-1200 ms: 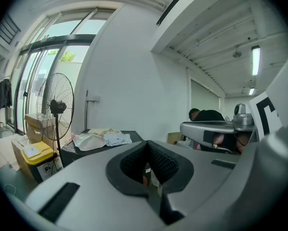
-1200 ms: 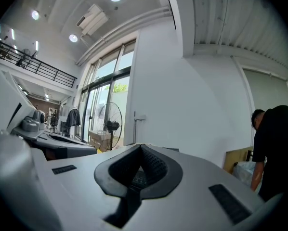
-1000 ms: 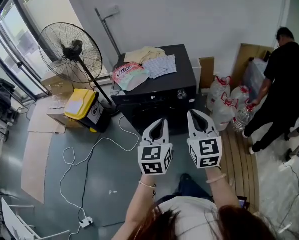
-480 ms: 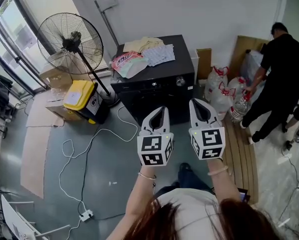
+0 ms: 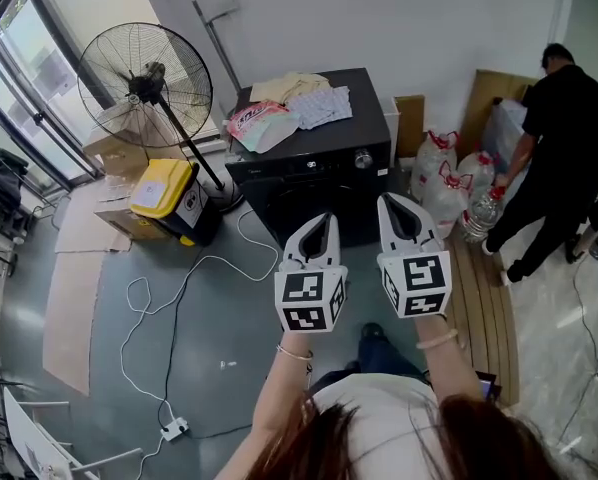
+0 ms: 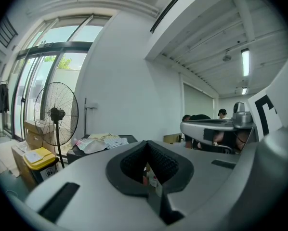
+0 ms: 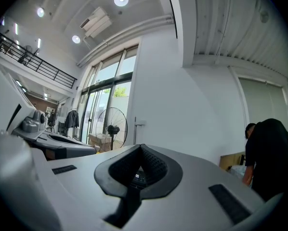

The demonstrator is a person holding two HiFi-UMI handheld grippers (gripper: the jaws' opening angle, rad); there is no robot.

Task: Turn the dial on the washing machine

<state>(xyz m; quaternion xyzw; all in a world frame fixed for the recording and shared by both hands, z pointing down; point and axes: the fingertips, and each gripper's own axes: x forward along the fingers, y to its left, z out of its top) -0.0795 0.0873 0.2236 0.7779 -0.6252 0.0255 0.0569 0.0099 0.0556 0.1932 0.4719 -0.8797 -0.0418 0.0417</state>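
Note:
The black washing machine (image 5: 314, 168) stands against the far wall, with clothes (image 5: 289, 113) piled on its top. Its silver dial (image 5: 363, 158) sits at the right of the front panel. Both grippers are held side by side in front of the machine, a stretch short of it. My left gripper (image 5: 323, 218) is shut with nothing in it and points toward the machine's front. My right gripper (image 5: 392, 202) is also shut and empty, just below and right of the dial. The left gripper view shows the clothes (image 6: 99, 141) beyond its jaws. The machine's lit display (image 7: 136, 176) shows through the right gripper's jaw gap.
A standing fan (image 5: 145, 86) and a yellow-lidded box (image 5: 162, 194) are left of the machine. A white cable (image 5: 169, 313) runs across the floor to a power strip (image 5: 173, 430). Bagged water bottles (image 5: 449, 183), a wooden pallet (image 5: 485, 318) and a person in black (image 5: 559, 138) are at the right.
Both grippers have moved a little forward toward the washing machine, staying shut and side by side. The person in black at the right has shifted slightly.

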